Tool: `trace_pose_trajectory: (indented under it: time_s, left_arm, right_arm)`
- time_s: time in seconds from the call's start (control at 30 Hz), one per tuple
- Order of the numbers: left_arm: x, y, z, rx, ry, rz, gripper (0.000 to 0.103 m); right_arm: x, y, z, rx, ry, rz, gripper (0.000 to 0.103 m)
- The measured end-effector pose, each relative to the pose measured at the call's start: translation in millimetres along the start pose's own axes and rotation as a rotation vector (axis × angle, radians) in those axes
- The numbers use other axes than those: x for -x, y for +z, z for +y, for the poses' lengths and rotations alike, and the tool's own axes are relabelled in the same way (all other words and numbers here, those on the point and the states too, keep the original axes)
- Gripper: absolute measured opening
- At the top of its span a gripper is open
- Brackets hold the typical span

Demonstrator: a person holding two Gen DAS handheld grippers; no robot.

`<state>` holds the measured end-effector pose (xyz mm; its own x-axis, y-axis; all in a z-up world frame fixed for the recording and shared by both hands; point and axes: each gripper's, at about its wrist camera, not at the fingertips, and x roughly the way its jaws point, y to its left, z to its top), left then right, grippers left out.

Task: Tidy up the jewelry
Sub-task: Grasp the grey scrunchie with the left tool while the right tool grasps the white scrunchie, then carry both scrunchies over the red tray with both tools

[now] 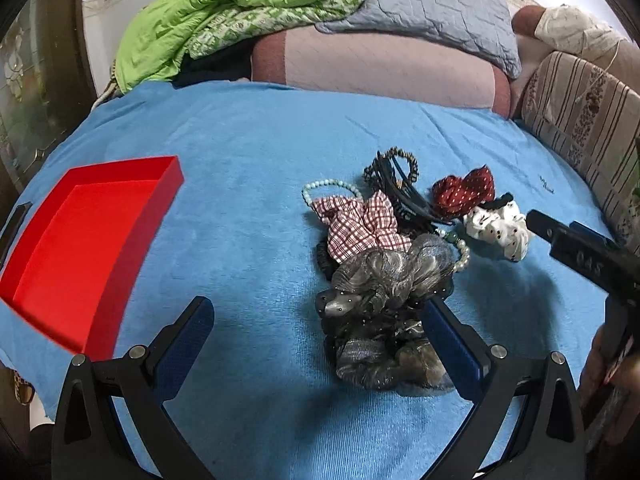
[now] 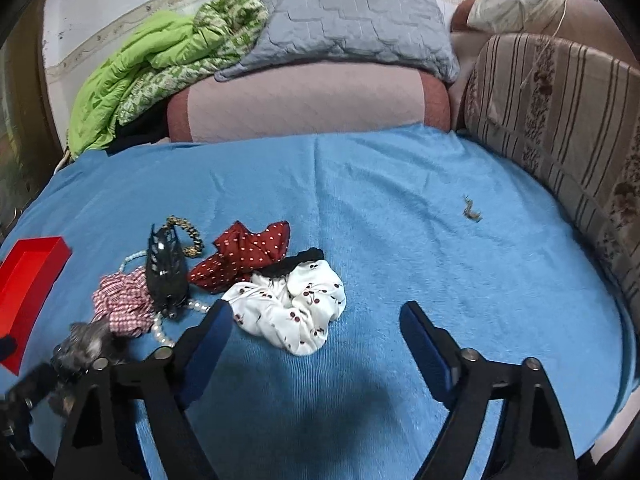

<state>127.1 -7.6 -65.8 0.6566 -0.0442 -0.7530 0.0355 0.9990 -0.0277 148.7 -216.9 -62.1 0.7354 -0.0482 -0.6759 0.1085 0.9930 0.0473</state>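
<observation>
My left gripper [image 1: 318,322] hangs low over the blue blanket [image 1: 248,152] with its jaws spread wide and nothing between them. Just ahead of its right finger, touching it, lies a grey gauzy scrunchie [image 1: 384,276], the nearest piece of the heap. Beyond that sits a red-and-white checked scrunchie [image 1: 360,224], then a black claw clip [image 1: 404,196] and a pale bead bracelet [image 1: 328,186] further out. Off to the left of this gripper, well apart from the heap, the red tray [image 1: 100,216] rests on the blanket.

My right gripper [image 2: 316,322] is also spread wide and holds nothing. A white scrunchie with cherry print [image 2: 292,308] lies just ahead of its left finger, near the tip. Past it lies a dark red dotted scrunchie [image 2: 244,256], touching the white one's far side. Further left stands the black claw clip [image 2: 166,272], with a dark-and-gold beaded band [image 2: 190,234] behind it. Far ahead, at the blanket's end, are a pink cushion [image 2: 304,100], a grey quilted pillow [image 2: 348,20] and a green quilt [image 2: 136,68].
</observation>
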Motion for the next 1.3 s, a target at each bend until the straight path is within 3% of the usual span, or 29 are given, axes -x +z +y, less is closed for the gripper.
trace_pose_trajectory:
  time_s: [0.33, 0.43, 0.5, 0.53, 0.57, 0.63, 0.83, 1.3]
  left_arm:
    - [-24.5, -3.1, 6.9, 0.047, -0.058, 0.065, 0.099]
    - [-31.9, -4.2, 5.5, 0.042, -0.086, 0.101, 0.079]
    - [-37.1, -5.8, 3.1, 0.038, -0.111, 0.130, 0.044]
    - [-39.4, -6.7, 1.9, 0.035, -0.123, 0.146, 0.033]
    - [-41.3, -7.4, -0.1, 0.032, -0.136, 0.161, 0.025]
    - [-38.5, -7.6, -3.4, 0.022, -0.139, 0.152, 0.020]
    - [-19.1, -2.9, -9.2, 0.005, -0.154, 0.127, 0.017]
    - [23.1, -1.9, -5.2, 0.008, -0.160, 0.072, 0.017]
  right_arm:
    - [-46.5, -1.4, -10.7, -0.062, 0.050, 0.118, 0.065]
    - [-54.0, -2.0, -10.4, -0.069, 0.061, 0.133, 0.058]
    - [-57.7, -3.3, -8.6, -0.064, 0.068, 0.143, 0.047]
    - [-59.5, -3.9, -7.3, -0.060, 0.074, 0.148, 0.039]
    - [-61.0, -4.9, -5.7, -0.055, 0.078, 0.153, 0.034]
    - [-61.4, -6.1, -3.0, -0.046, 0.089, 0.154, 0.025]
    - [-54.6, -7.3, -1.5, -0.033, 0.120, 0.144, 0.014]
    - [4.6, -19.8, -0.4, -0.038, 0.195, 0.118, 0.013]
